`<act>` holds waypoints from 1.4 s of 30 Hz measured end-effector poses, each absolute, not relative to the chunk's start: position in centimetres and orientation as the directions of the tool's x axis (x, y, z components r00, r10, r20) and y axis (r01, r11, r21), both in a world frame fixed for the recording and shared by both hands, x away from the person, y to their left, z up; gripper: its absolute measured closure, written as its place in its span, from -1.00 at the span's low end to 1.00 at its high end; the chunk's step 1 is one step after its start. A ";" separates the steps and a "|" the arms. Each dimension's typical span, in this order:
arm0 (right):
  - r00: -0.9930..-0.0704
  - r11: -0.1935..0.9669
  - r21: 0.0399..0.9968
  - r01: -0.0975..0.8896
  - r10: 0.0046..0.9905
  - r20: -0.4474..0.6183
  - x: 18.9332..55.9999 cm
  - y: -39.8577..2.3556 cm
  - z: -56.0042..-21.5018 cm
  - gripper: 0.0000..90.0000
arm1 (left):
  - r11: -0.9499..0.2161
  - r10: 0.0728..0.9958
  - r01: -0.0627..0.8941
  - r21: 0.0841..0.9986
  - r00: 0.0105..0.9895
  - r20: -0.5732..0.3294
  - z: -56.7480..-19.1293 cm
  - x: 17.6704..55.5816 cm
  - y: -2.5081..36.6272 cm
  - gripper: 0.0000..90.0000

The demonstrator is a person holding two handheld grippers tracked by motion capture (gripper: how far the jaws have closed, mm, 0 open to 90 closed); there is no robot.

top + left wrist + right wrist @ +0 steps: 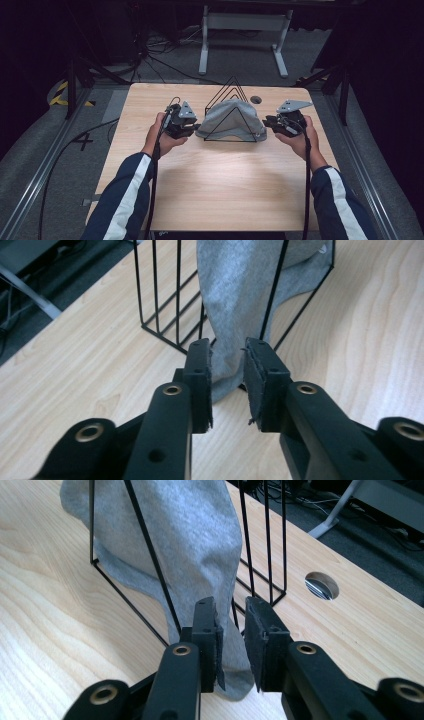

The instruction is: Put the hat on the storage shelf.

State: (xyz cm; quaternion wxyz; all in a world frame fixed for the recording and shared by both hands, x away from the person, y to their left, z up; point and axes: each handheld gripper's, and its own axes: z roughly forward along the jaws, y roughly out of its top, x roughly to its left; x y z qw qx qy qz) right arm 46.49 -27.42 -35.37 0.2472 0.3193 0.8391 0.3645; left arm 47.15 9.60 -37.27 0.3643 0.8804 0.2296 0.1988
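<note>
- Light wooden table, bare across the near half, with a small round cable hole near the far edge.
- Both forearms in dark sleeves with a white stripe come in from the bottom corners of the high view, angled inward toward the middle of the table.
- Left hand holds the left gripper pointing at the left end of the grey cloth. In the left gripper view the jaws stand narrowly apart, with the cloth's hanging corner in the gap, and the pads don't look pressed on it.
- Right hand does the mirror thing with the right gripper at the cloth's right end. Jaws are again narrowly apart, the cloth edge lying by the left pad, not clamped.
- The cloth is draped over a black wire rack made of triangle frames, standing mid-table between the two grippers.
- Past the table: grey floor, a tangle of cables, a white stand, dark room behind.
</note>
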 end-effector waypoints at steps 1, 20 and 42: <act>-0.673 0.529 0.768 0.361 0.718 -0.178 46.4 -27.5 -35.4 0.65 | -0.630 0.550 0.263 0.731 0.816 0.180 -37.3 47.1 9.7 0.55; -0.671 0.566 0.729 0.384 0.714 -0.201 44.2 -29.5 -36.4 0.31 | -0.703 0.541 0.278 0.654 0.807 0.238 -38.6 44.7 12.5 0.05; -0.663 0.592 0.688 0.421 0.718 -0.212 41.2 -31.6 -38.4 -0.13 | -0.726 0.549 0.321 0.608 0.802 0.233 -40.7 41.2 17.2 -0.39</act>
